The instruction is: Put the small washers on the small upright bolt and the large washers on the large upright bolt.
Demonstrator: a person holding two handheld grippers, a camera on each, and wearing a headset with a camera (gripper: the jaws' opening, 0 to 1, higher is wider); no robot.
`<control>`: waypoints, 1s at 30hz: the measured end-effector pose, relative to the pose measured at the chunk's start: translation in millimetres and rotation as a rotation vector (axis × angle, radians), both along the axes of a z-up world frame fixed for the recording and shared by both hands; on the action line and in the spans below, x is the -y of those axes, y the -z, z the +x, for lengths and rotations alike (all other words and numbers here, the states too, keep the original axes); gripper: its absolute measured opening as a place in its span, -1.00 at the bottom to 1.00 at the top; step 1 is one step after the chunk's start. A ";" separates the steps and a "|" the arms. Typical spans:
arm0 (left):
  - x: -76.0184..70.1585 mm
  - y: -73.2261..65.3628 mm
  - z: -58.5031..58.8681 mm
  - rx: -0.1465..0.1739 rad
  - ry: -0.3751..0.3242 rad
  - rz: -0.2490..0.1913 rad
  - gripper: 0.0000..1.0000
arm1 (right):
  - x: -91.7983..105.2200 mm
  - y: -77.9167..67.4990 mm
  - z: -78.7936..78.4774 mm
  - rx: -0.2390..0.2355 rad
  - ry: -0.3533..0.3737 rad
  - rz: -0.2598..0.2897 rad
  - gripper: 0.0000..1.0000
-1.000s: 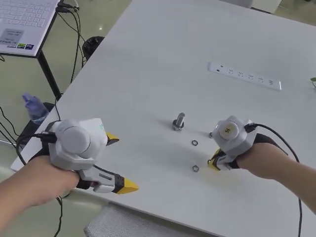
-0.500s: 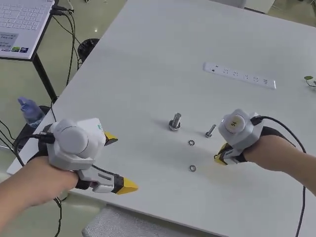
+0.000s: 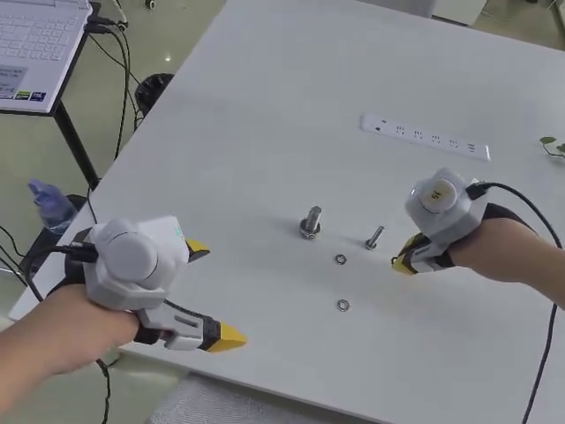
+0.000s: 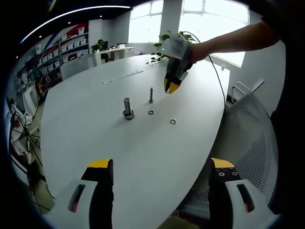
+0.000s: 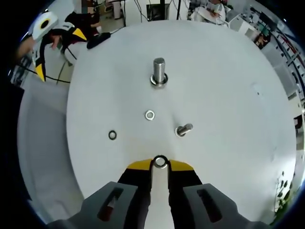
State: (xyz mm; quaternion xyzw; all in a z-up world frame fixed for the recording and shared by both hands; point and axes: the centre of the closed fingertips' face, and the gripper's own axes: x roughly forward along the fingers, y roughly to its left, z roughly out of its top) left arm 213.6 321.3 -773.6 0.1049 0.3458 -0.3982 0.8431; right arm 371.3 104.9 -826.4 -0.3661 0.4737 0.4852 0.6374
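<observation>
The large upright bolt (image 3: 311,221) (image 5: 158,71) (image 4: 127,108) stands mid-table with a washer around its base. The small bolt (image 3: 374,237) (image 5: 183,129) (image 4: 151,94) stands to its right. Two loose washers lie in front of them, one nearer the bolts (image 3: 341,259) (image 5: 150,115) (image 4: 151,112) and one closer to me (image 3: 342,306) (image 5: 112,135) (image 4: 173,121). My right gripper (image 3: 406,264) (image 5: 160,164) (image 4: 171,87) hovers right of the small bolt, shut on a washer (image 5: 160,161) at its tips. My left gripper (image 3: 214,291) (image 4: 161,164) is open near the table's front left edge, holding nothing.
A white power strip (image 3: 424,139) lies at the back of the table (image 3: 265,106). A laptop (image 3: 35,44) sits on a stand off the left edge, with a bottle (image 3: 48,201) and cables below. A mesh chair (image 4: 257,157) stands by the near edge.
My right gripper has risen and moved right, away from the loose washers, uncovering the small bolt. The left gripper has stayed put; the head view has shifted a little.
</observation>
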 end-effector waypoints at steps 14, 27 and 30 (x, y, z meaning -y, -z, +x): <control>-2.6 0.9 -0.9 -0.009 0.011 0.008 0.62 | -12.4 -18.8 11.3 0.034 -0.004 0.003 -0.75; -3.5 3.7 -0.2 -0.017 0.013 0.007 0.62 | -27.2 -26.6 22.1 0.050 -0.001 0.028 -0.75; -3.7 3.6 0.2 -0.015 0.012 0.006 0.62 | -29.9 -26.3 24.1 0.052 -0.006 0.027 -0.75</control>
